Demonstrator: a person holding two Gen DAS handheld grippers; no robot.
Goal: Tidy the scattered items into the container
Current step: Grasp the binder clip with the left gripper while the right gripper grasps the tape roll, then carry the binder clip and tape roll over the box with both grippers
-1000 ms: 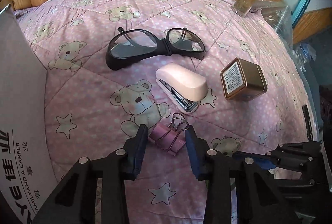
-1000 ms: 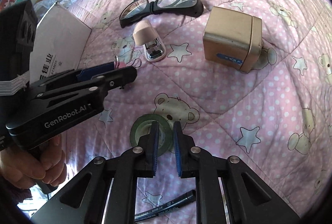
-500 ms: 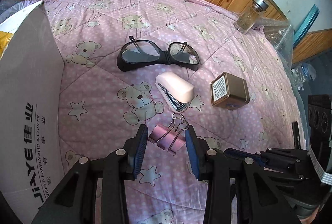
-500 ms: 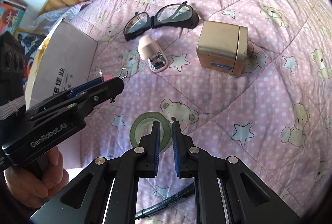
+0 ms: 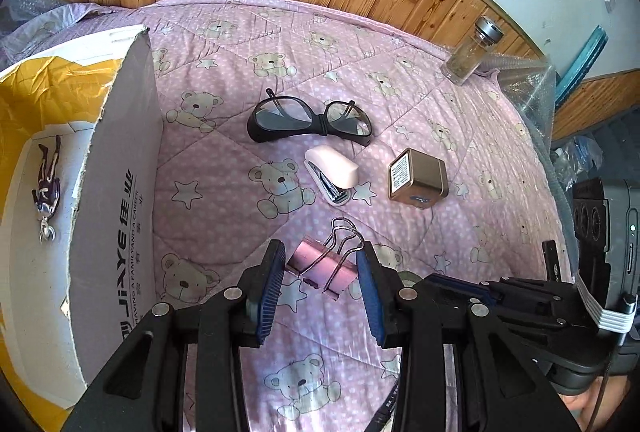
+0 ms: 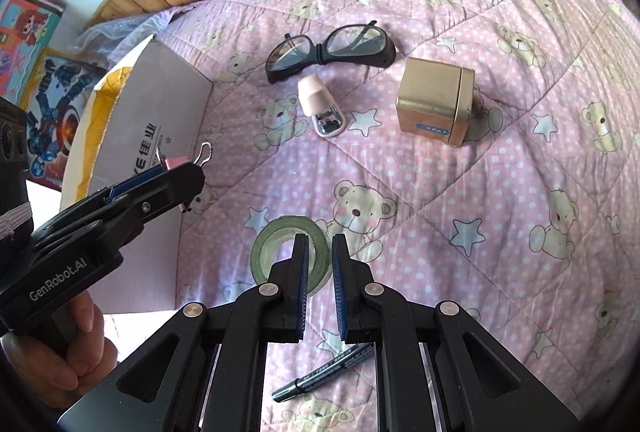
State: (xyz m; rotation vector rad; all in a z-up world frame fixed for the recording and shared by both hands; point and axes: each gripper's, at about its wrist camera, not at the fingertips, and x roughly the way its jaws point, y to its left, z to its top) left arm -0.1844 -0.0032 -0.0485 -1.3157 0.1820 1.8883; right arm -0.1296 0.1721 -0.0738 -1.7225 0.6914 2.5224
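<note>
My left gripper (image 5: 322,272) is shut on a pink binder clip (image 5: 308,256) and holds it above the pink bear quilt (image 5: 224,168). In the right wrist view, the clip (image 6: 176,162) sticks out of the left gripper beside the cardboard box (image 6: 160,104). My right gripper (image 6: 320,244) is shut on the rim of a green tape roll (image 6: 280,226), one finger inside the ring. The box (image 5: 116,192) stands at the left, with a yellow lining and a small keychain figure (image 5: 46,188) inside. Black glasses (image 5: 308,120), a pink stapler (image 5: 332,172) and a gold tin (image 5: 418,174) lie on the quilt.
A black pen (image 6: 324,372) lies on the quilt under the right gripper. A glass jar (image 5: 472,50) stands at the far right corner of the bed. Wooden panelling runs behind the bed. A hand (image 6: 60,352) holds the left gripper's handle.
Both grippers have risen, carrying the clip and the tape roll; the items on the quilt look smaller. The box's open top and the keychain figure have come into the left wrist view.
</note>
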